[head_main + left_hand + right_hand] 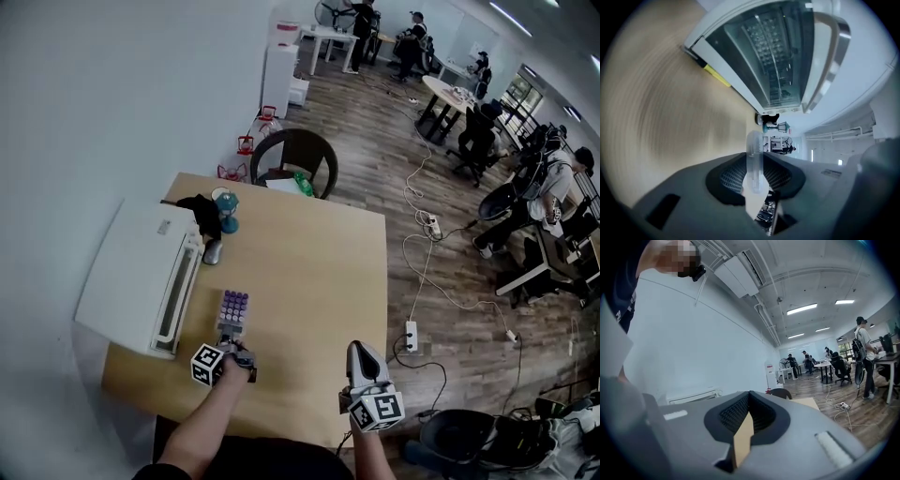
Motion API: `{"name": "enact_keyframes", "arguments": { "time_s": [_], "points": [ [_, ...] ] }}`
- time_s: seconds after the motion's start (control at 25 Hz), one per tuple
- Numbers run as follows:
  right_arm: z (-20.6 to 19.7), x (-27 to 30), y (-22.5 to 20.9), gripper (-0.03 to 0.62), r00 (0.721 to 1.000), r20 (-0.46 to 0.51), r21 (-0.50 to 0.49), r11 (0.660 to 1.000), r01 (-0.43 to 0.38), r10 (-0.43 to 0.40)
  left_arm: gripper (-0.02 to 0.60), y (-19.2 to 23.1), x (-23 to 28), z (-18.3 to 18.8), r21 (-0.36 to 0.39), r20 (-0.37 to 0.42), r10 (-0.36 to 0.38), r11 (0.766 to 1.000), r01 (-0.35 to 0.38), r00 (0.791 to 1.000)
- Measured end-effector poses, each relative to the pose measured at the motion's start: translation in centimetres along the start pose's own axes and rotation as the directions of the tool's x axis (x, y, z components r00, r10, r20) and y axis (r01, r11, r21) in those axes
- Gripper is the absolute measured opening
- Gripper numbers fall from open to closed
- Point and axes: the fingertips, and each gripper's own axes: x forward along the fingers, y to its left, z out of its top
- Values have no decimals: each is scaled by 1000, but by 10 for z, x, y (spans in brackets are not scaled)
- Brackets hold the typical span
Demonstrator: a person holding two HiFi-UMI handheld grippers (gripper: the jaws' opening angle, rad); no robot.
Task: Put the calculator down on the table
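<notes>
Bottom left, the left gripper (236,349) pinches the calculator (233,308) — let go too high, it could bang the table (319,272) — the right gripper (362,351) is clenched, empty.

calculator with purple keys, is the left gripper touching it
Touching. The left gripper view shows the fingers of the left gripper pressed on the thin edge of the pale calculator with purple keys.

The head view looks steeply down from over the near edge of the table (309,272), the left gripper view sits low and close beside the white machine (131,272) at its left edge, and the right gripper view looks level across both.
</notes>
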Motion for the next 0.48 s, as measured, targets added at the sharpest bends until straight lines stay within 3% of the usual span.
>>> {"name": "enact_keyframes", "arguments": {
  "time_s": [0.12,0.32,0.48],
  "points": [
    [-5,2,0,11,1000,-11,6,1000,-4,4,97,22,18,2,50,-21,19,999,-18,1000],
    [-15,-3,-6,11,999,-52,16,1000,15,-14,98,42,33,-11,-16,-70,30,999,-32,997],
    [-19,2,-4,11,998,-54,33,999,13,-11,95,46,42,-5,21,-73,43,999,-42,996]
  ]
}}
